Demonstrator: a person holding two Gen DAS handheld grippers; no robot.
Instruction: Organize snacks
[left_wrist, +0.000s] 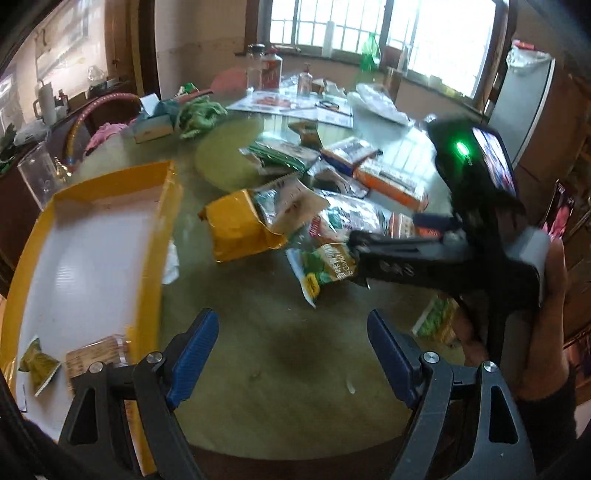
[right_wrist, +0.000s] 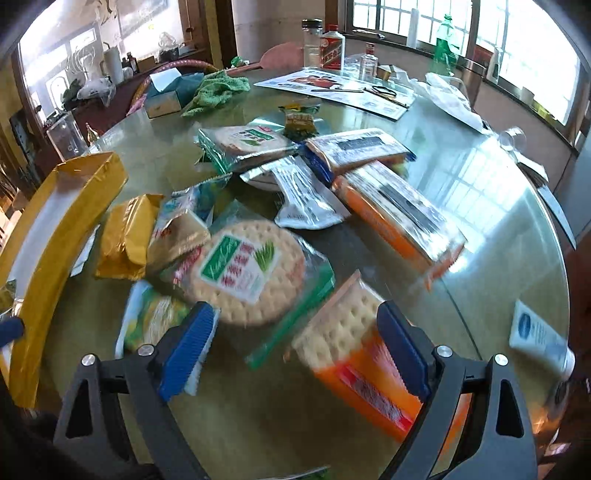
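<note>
A yellow tray (left_wrist: 155, 236) with a white floor sits at the table's left; it holds a small green packet (left_wrist: 38, 365) and a tan wrapped snack (left_wrist: 98, 356). A heap of snack packs lies mid-table, among them a gold packet (left_wrist: 236, 229) and a green-and-white pack (left_wrist: 325, 266). My left gripper (left_wrist: 291, 360) is open and empty above bare table beside the tray. My right gripper (right_wrist: 295, 345) is open, low over the heap; a round cracker pack (right_wrist: 251, 273) and an orange cracker pack (right_wrist: 354, 354) lie between its fingers. In the left wrist view the right gripper (left_wrist: 365, 254) reaches the green-and-white pack.
The round glass-topped table (right_wrist: 498, 206) also carries a long orange box (right_wrist: 402, 218), a tissue box (right_wrist: 166, 96), a green cloth (right_wrist: 216, 90), papers, bottles (right_wrist: 330, 46) and a white tube (right_wrist: 543, 339) at the right edge. A glass (left_wrist: 37, 173) stands beyond the tray.
</note>
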